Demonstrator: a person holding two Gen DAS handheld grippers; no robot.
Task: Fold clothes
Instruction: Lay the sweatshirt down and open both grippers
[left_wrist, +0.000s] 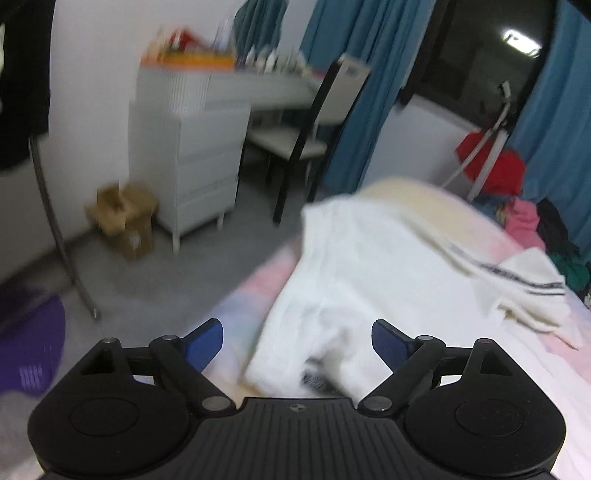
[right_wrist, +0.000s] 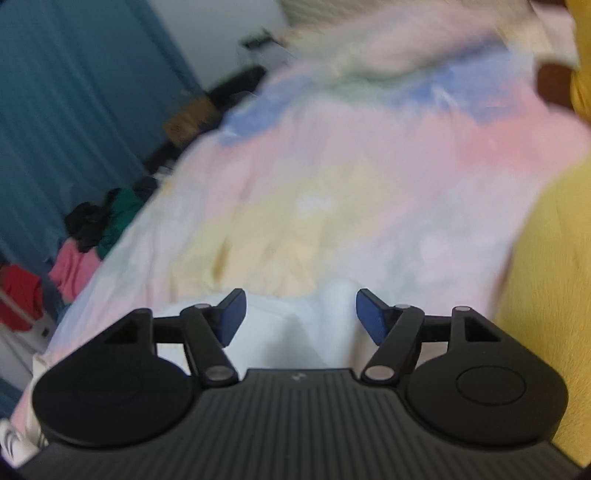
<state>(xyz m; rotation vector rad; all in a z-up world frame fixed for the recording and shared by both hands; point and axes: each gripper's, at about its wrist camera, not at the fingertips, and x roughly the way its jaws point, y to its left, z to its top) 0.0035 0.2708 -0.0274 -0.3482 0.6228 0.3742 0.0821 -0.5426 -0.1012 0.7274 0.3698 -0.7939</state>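
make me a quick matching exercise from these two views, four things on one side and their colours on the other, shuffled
Things:
1. garment on the bed
2. curtain
3. drawers
4. basket on the floor

Colours:
a. purple
b. white with dark stripes
c. pale grey
d. teal blue

Pairs: 1-b, 2-d, 3-c, 4-a
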